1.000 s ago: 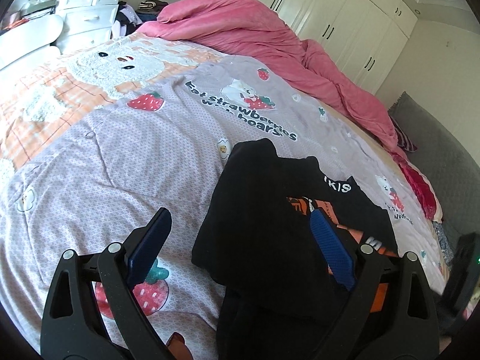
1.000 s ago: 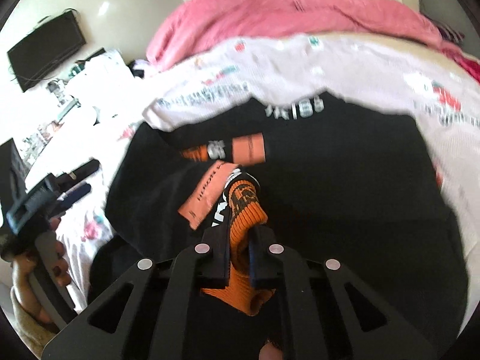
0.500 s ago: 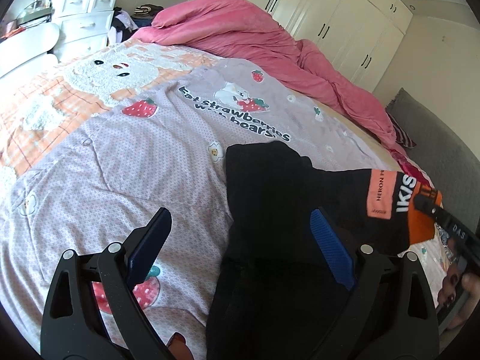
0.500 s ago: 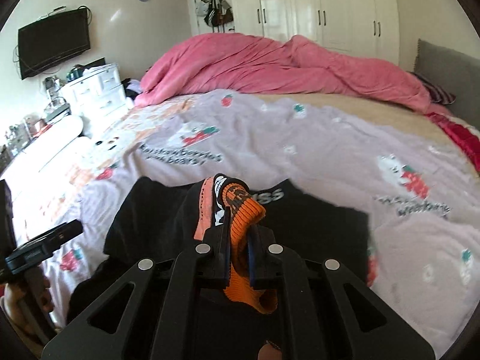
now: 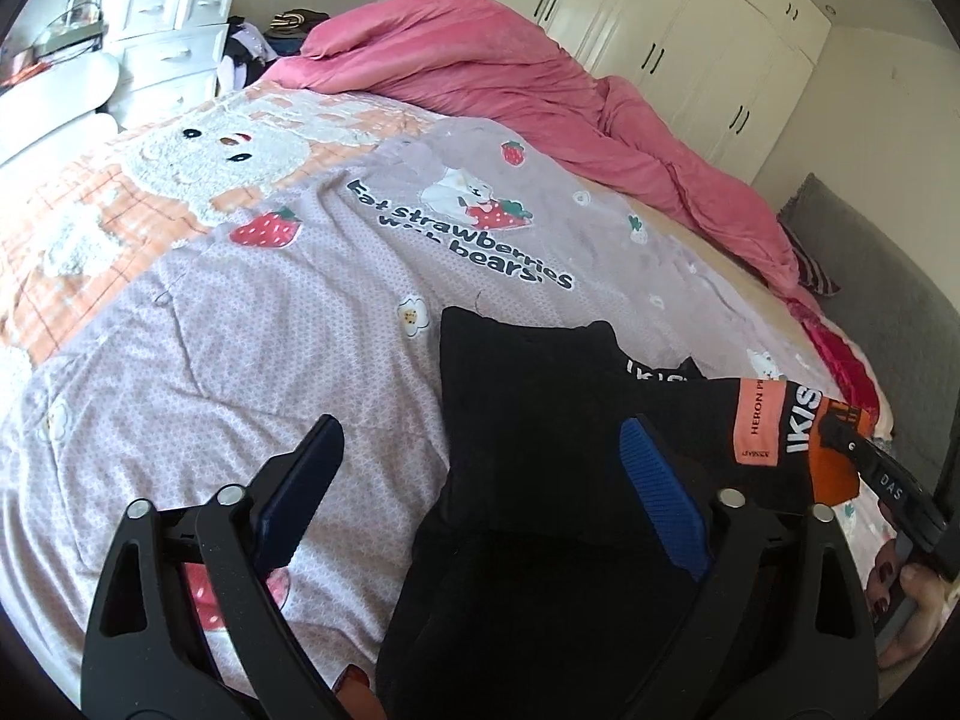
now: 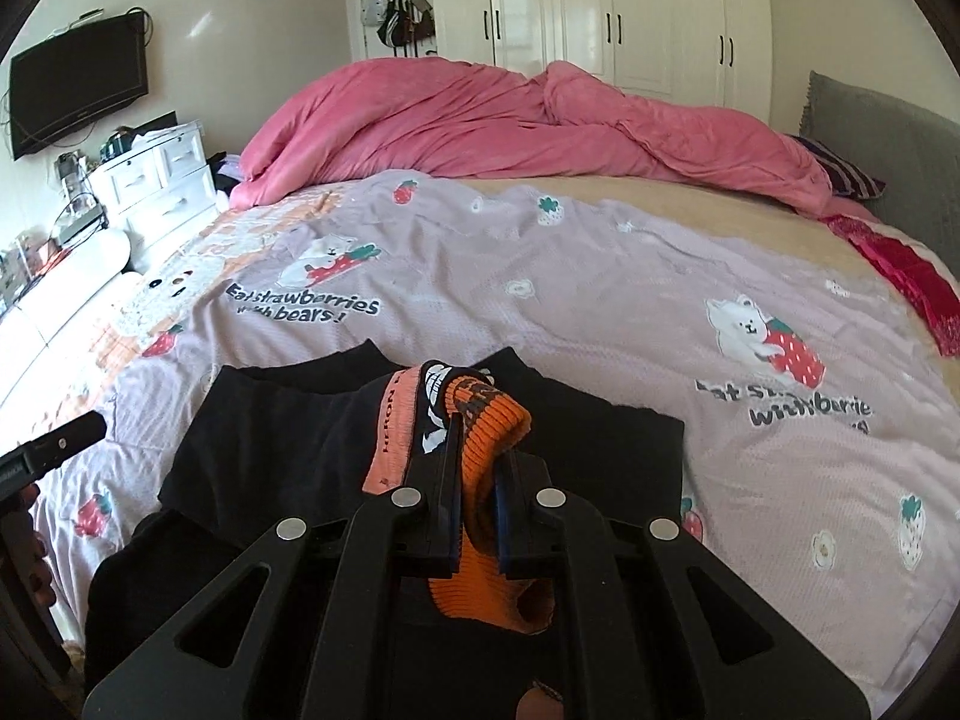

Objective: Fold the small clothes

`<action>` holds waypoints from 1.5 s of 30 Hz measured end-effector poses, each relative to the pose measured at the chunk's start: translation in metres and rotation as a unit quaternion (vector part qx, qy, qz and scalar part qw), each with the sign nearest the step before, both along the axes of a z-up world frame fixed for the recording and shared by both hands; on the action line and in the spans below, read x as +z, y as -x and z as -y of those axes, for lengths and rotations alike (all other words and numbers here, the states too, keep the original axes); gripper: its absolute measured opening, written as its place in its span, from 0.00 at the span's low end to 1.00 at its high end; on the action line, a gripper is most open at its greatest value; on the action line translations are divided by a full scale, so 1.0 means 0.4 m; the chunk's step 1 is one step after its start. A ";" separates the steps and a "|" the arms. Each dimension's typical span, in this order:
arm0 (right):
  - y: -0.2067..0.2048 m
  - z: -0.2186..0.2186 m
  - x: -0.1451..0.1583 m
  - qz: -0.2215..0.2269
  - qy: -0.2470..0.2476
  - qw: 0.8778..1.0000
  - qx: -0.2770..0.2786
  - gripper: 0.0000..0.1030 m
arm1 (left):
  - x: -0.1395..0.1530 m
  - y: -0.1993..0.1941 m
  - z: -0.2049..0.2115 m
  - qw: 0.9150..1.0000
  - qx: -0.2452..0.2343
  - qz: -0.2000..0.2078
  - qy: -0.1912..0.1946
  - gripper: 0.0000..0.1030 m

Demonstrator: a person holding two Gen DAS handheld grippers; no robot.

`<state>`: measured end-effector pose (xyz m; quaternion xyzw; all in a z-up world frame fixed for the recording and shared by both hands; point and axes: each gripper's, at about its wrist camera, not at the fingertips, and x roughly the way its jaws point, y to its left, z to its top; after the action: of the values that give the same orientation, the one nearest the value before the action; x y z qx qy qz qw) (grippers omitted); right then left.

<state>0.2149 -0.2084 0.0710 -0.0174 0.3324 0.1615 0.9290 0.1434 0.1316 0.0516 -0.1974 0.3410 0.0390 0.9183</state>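
Right gripper (image 6: 477,474) is clamped on the orange cuff (image 6: 489,414) of the black sweater (image 5: 540,396), spread on the bedsheet (image 5: 270,330). Left gripper (image 5: 480,468) is wide but closing, its pads off the cloth. Pink duvet (image 6: 510,120) heaped behind.

Black small garment (image 6: 288,438) with orange ribbed cuff (image 6: 486,420), white lettering; body lies partly folded on my bed, sleeve lifted, cuff pinched up off fabric.

Sunlit bedroom; white wardrobe (image 6: 606,6); bed (image 6: 600,276)
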 end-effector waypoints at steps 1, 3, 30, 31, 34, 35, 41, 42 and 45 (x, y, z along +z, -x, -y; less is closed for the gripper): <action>-0.002 0.006 -0.003 -0.003 -0.002 1.000 -0.002 0.07 | 0.003 -0.008 0.006 1.000 -0.003 -0.001 0.000 0.76; -0.005 0.014 -0.010 -0.011 -0.005 1.000 -0.006 0.07 | 0.010 -0.031 0.026 1.000 -0.012 -0.005 -0.004 0.76; -0.018 0.086 -0.105 -0.063 0.005 0.997 -0.048 0.31 | -0.105 -0.160 0.145 0.996 -0.077 -0.043 -0.024 0.59; -0.016 0.081 -0.112 -0.067 0.005 0.997 -0.045 0.31 | -0.105 -0.159 0.146 0.996 -0.078 -0.043 -0.025 0.57; -0.010 0.059 -0.130 -0.076 0.009 0.997 -0.033 0.34 | -0.108 -0.154 0.150 0.995 -0.086 -0.042 -0.028 0.51; -0.008 0.052 -0.132 -0.076 0.010 0.997 -0.029 0.34 | -0.107 -0.154 0.151 0.995 -0.087 -0.041 -0.030 0.50; -0.007 -0.014 -0.144 -0.082 0.018 0.996 0.007 0.36 | -0.120 -0.158 0.166 0.992 -0.107 -0.047 -0.052 0.50; -0.009 -0.024 -0.145 -0.083 0.020 0.996 0.011 0.36 | -0.126 -0.159 0.168 0.991 -0.109 -0.051 -0.053 0.50; -0.019 -0.058 -0.152 -0.088 0.024 0.995 0.027 0.44 | -0.142 -0.163 0.172 0.990 -0.111 -0.065 -0.062 0.50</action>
<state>0.2227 -0.1853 0.0101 -0.0340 0.4161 0.1790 0.8909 0.2087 0.0627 -0.0051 -0.0978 0.4169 -0.0291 0.9032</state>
